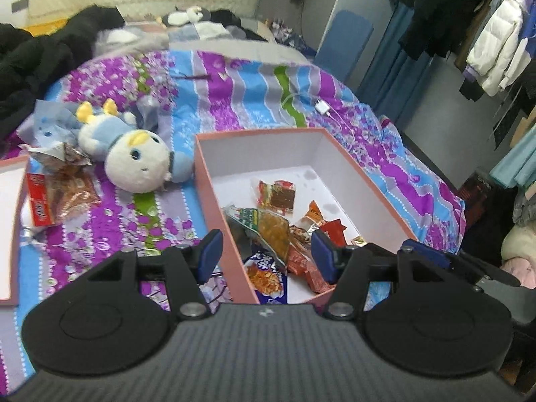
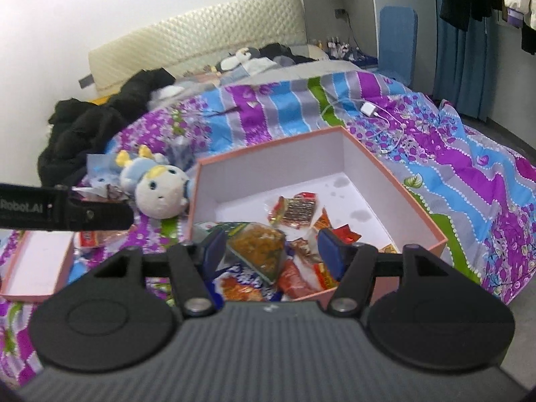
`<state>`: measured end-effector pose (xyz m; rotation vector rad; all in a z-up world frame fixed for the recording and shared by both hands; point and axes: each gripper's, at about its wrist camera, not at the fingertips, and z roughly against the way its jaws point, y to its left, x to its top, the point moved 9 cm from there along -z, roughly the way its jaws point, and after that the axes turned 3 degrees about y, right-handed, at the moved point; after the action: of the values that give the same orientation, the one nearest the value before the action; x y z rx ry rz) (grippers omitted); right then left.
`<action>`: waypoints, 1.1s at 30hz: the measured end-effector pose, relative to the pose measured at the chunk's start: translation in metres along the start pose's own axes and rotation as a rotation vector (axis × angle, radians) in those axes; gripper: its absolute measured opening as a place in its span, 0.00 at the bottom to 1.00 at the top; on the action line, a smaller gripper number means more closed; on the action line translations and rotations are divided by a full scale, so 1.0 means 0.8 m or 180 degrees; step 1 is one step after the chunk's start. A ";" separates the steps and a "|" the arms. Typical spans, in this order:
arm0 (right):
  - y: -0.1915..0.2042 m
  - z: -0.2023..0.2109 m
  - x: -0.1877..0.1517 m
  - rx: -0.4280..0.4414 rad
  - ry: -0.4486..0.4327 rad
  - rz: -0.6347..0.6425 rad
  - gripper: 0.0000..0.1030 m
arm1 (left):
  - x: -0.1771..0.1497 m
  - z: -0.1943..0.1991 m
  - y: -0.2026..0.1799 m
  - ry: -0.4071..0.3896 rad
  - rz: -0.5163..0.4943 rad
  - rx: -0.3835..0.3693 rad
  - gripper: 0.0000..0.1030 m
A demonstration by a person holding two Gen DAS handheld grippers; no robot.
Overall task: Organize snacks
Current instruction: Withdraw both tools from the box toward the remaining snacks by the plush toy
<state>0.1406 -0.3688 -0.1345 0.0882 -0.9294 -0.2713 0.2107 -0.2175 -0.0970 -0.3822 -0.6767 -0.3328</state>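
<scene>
A pink box (image 1: 207, 181) with a white inside sits on the bed and holds several snack packets (image 1: 278, 197). It also shows in the right wrist view (image 2: 418, 214), with its packets (image 2: 298, 209). My left gripper (image 1: 266, 254) is open and empty, straddling the box's near left wall. My right gripper (image 2: 269, 249) is open above the near end of the box, over a clear packet of yellow snack (image 2: 259, 248), not holding it. Loose snack packets (image 1: 57, 197) lie on the bed left of the box.
A blue and white plush toy (image 1: 134, 157) lies left of the box. The pink box lid (image 2: 37, 268) lies at the far left. A white charger and cable (image 1: 323, 107) lie beyond the box. Black clothes (image 1: 37, 60) pile at the bed's head. Hanging clothes (image 1: 495, 33) stand at right.
</scene>
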 end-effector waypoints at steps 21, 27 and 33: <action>0.112 0.107 -0.051 0.0516 -0.0271 0.0351 0.61 | -0.122 0.161 0.064 -0.0356 0.0357 0.0303 0.62; 0.147 0.105 -0.076 0.0701 -0.0172 0.0472 0.61 | -0.151 0.180 0.100 -0.0378 0.0527 0.0451 0.62; 0.174 0.093 -0.083 0.0810 -0.0138 0.0517 0.61 | -0.166 0.181 0.136 -0.0362 0.0761 0.0478 0.62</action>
<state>0.0701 -0.2137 -0.1146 0.2407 -1.0052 -0.0036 0.0808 -0.0345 -0.1060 -0.3361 -0.7536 -0.0328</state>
